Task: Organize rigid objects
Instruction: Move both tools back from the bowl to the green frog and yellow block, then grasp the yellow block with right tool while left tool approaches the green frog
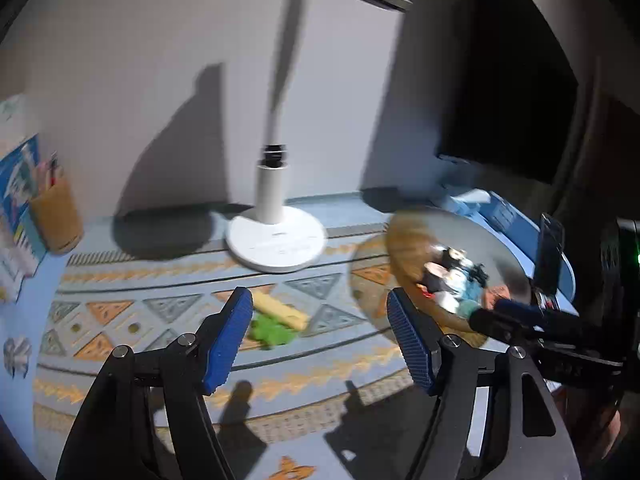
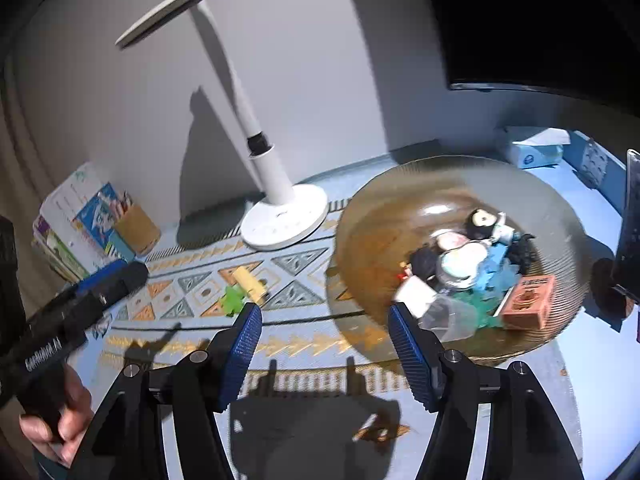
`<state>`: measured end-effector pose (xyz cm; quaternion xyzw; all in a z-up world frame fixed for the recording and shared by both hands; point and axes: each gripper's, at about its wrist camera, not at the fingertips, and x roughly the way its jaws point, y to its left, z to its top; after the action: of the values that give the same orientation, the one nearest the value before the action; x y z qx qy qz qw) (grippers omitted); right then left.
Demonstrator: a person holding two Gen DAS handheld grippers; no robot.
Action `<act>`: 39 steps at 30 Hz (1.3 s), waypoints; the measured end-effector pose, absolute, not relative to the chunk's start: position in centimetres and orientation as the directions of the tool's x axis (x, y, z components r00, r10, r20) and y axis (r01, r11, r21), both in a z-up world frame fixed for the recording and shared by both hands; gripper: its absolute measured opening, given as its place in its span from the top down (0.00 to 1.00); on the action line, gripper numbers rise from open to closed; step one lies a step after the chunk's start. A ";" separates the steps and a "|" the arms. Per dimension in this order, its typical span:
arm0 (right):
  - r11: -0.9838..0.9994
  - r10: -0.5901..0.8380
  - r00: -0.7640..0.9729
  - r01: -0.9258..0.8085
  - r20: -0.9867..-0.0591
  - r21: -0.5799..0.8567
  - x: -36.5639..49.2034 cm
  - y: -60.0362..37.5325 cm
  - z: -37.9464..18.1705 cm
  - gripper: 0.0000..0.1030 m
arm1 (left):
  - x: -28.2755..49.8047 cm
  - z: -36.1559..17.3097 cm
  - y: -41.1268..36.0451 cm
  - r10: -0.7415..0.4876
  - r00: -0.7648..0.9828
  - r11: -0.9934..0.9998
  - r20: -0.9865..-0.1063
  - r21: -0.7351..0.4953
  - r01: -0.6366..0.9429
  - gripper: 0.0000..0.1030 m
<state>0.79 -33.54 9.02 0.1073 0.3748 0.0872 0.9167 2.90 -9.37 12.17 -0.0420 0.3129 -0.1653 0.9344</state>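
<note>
A yellow block (image 1: 281, 311) and a green toy (image 1: 272, 334) lie on the patterned mat, just ahead of my left gripper (image 1: 320, 316), which is open and empty above the mat. Both also show in the right wrist view, the yellow block (image 2: 250, 280) and the green toy (image 2: 233, 299). A large brown glass bowl (image 2: 372, 236) on the right holds several small toys, a clear cup (image 2: 448, 316) and an orange box (image 2: 528, 300). My right gripper (image 2: 325, 322) is open and empty, hovering near the bowl's left rim. The bowl also shows in the left wrist view (image 1: 408, 240).
A white desk lamp (image 2: 284, 216) stands at the back against the wall. Books and a wooden pen holder (image 2: 136, 228) sit at the far left. A tissue box (image 2: 532, 146) and a dark monitor (image 2: 540, 24) are at the back right. A phone on a stand (image 2: 630, 220) is at the right edge.
</note>
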 end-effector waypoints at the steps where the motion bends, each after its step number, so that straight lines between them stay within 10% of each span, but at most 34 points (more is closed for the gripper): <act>1: 0.962 0.243 0.698 -0.086 -0.674 0.257 0.8 -33.1 8.9 0.38 | 3.0 12.0 -8.1 -0.328 0.753 0.945 -0.570 -0.199 0.261 0.34; 23: 0.961 0.260 0.504 -0.217 -0.824 0.170 6.0 -25.7 0.8 0.38 | 10.4 0.5 -9.6 -0.305 0.508 0.932 -0.806 -0.142 0.334 0.34; 39: 0.949 0.226 0.488 -0.306 -0.843 0.078 10.1 -22.8 -0.6 0.38 | 12.7 -0.4 -6.5 -0.265 0.524 0.957 -0.809 -0.156 0.244 0.34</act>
<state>10.15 -22.78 -0.55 -0.0412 0.4819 0.1542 0.8616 12.70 -6.49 -0.44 -0.0114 0.4654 -0.1458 0.8729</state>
